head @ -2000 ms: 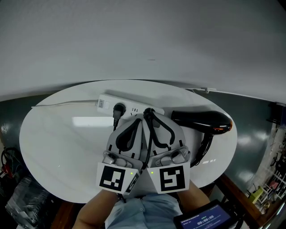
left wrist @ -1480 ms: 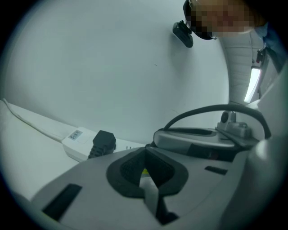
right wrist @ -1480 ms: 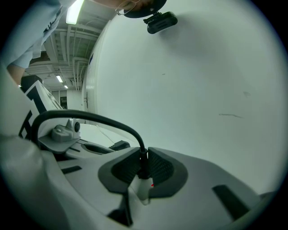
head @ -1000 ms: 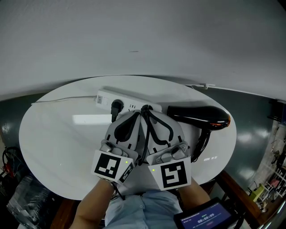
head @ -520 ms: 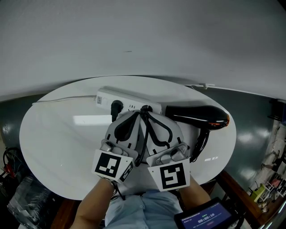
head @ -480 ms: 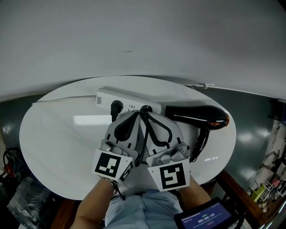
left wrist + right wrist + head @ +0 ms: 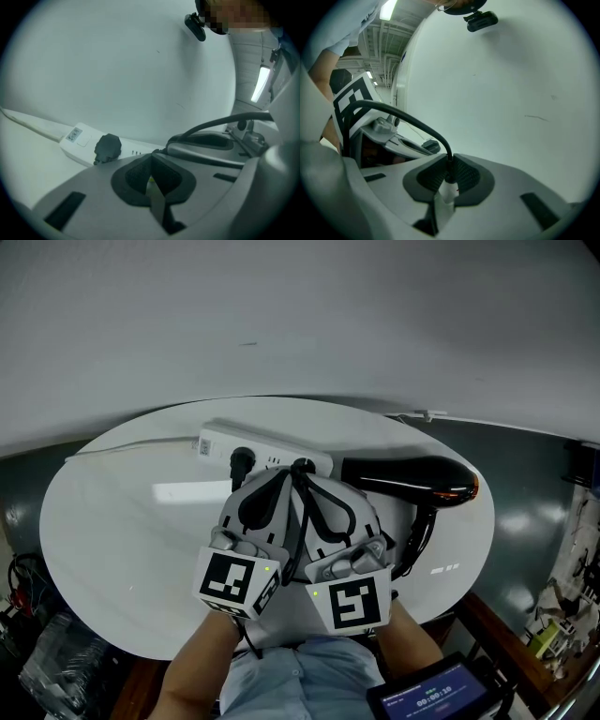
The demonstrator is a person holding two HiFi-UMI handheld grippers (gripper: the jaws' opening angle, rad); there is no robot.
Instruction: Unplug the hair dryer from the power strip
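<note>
Barely anything has moved since half a second ago: both grippers sit at the strip as before.

Head view: the strip (image 7: 214, 441) lies long-ways across the far side of the table (image 7: 112, 521), with the dryer (image 7: 412, 476) just off its right end, nozzle toward it. The right gripper (image 7: 302, 469) is over the right-hand plug (image 7: 302, 464), which I take for the dryer's. The left gripper (image 7: 270, 474) is tucked in just beside it, between that plug and a second plug (image 7: 240, 460).

Left gripper view: jaws pressed together, nothing gripped, tips down by the strip. It looks set to brace the strip.

Right gripper view: pads clenched on the black plug where its cord (image 7: 417, 125) enters, white strip just beneath. The plug stands up out of the strip's face, so the pull goes straight up off it.
</note>
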